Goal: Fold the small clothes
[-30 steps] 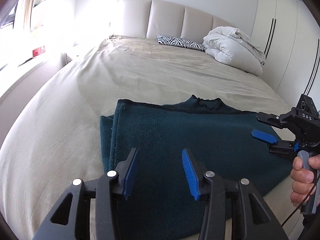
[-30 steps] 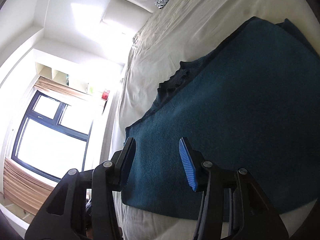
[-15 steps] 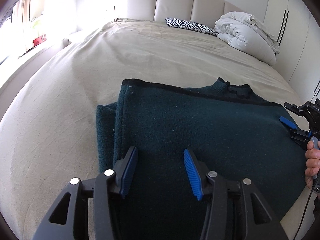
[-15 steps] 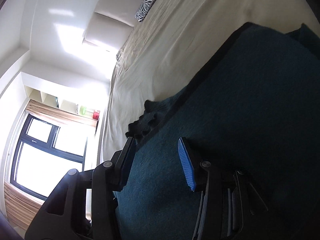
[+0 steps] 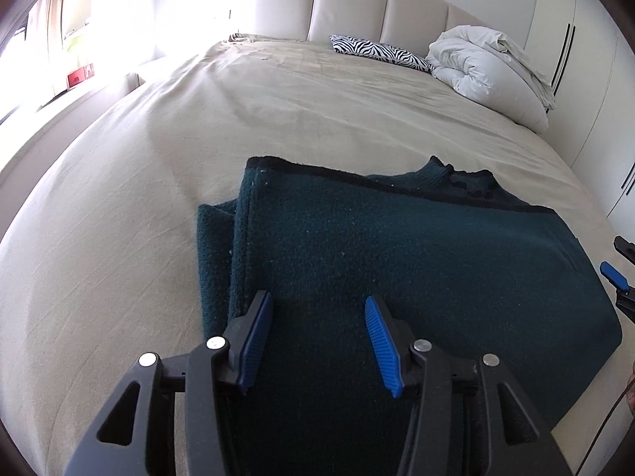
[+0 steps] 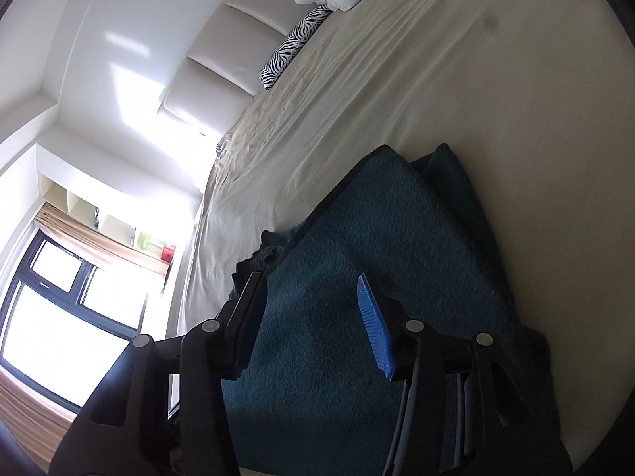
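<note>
Dark teal sweater (image 5: 397, 269) lies folded on the bed (image 5: 158, 182), collar at twelve o'clock. Left gripper (image 5: 317, 337) hovers apart over it, empty; right gripper (image 6: 309, 317), jaws just widening, empty too, probably lining up the next fold

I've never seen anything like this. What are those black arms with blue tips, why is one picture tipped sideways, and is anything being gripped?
There is no robot here: a person holds a hand-operated claw in each hand, and each claw carries a wide-angle camera looking along its fingers. One picture comes from the left claw, the other from the right claw, which is held rolled over, so the room looks tilted. On the bed lies a partly folded dark teal sweater; a zebra pillow and a white duvet sit by the headboard. Both claws are open above the sweater, gripping nothing; the right one's jaws have just been opening.
</note>
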Tool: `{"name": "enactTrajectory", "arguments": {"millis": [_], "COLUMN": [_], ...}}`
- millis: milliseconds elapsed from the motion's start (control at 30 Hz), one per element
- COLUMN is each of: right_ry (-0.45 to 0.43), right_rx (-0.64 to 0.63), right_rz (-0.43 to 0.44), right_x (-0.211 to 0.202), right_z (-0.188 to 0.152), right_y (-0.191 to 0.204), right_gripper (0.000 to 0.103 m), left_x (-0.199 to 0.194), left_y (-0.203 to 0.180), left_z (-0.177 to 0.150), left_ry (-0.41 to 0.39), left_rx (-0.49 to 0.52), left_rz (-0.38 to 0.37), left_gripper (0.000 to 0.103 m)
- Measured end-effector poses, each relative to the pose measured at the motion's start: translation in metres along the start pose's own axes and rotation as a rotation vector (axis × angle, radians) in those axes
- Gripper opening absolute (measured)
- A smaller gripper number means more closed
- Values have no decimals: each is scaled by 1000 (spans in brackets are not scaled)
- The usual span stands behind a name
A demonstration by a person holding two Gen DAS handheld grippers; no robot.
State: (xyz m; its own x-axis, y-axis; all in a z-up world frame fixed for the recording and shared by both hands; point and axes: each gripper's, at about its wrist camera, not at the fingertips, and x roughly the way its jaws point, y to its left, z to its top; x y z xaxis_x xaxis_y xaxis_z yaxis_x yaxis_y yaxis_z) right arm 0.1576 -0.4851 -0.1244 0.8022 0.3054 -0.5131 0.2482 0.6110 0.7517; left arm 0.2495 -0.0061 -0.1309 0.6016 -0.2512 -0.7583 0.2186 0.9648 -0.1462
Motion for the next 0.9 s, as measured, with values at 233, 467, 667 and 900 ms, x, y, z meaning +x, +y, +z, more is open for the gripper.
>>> {"name": "enactTrajectory", "arguments": {"millis": [233,467,667,900], "right_ry": [123,249,318,341], "right_rx": [-171,-210,-213,-199], "right_rz": [28,71,96,135], "right_x": [20,57,61,49], "right_z": [-44,-79,-112,-117], "right_y": [68,103,114,109], "right_gripper": [56,56,56,56], "left_x": [-65,-61,-42,-16], "left_y": [46,97,98,108], "left_z": [-18,-42,-48,-36], "left_ry": [-87,38,113,158], "left_rx": [-133,-348,-457,-555], "left_rz": [-10,-235,-412,-493], "left_gripper": [66,66,66,66]}}
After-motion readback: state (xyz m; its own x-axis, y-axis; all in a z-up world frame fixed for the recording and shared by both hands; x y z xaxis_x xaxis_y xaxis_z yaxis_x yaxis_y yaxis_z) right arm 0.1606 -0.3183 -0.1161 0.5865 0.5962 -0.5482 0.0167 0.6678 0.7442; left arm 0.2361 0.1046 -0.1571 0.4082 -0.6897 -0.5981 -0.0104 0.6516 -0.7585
